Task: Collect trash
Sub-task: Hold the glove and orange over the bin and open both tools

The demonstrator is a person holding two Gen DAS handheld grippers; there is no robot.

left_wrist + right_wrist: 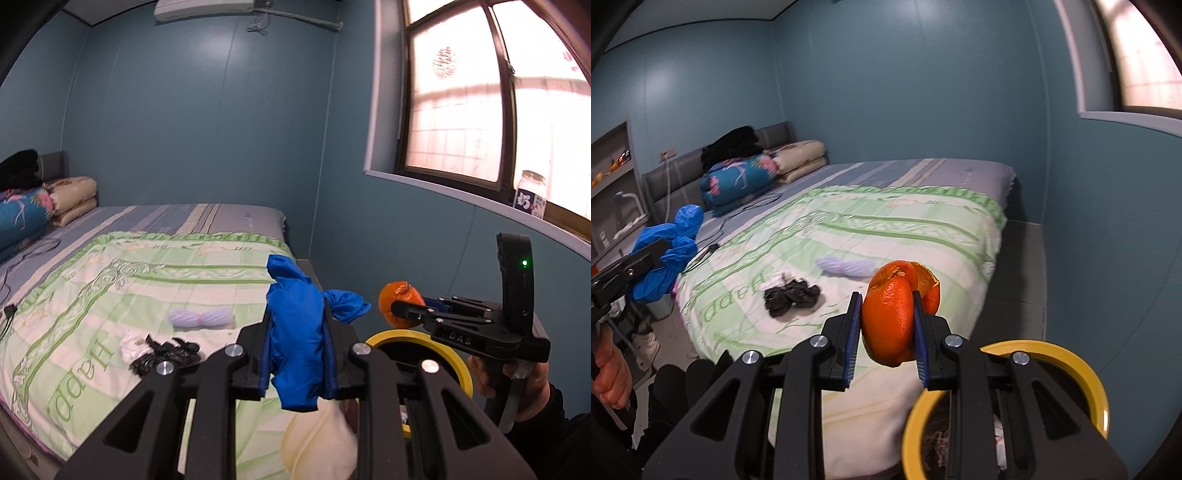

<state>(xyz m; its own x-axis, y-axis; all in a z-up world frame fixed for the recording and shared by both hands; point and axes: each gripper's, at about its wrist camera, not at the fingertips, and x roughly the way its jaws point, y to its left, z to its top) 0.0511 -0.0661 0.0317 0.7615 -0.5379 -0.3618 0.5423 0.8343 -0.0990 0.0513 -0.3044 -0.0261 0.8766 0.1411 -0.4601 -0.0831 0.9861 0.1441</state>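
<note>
Left tongs (pixel 298 334): clamped on a crumpled blue wrapper (pixel 293 332), lower centre, above the bed's (pixel 110 295) near corner.
Right tongs (pixel 886 325): pinching a curled orange peel (pixel 890 321), lower centre.
Bin (pixel 1097 391): yellow rim at lower right, contents mostly hidden behind the tongs.
Still on bed: black scrap (pixel 790 301), white scrap (pixel 131 345), lilac wrapper (pixel 846 266), blurred.

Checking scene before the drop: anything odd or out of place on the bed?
Yes: litter on the green quilt. A crumpled black wrapper lies against white scrap, with a lilac wrapper beyond. Nothing looks spilled or damaged.
</note>
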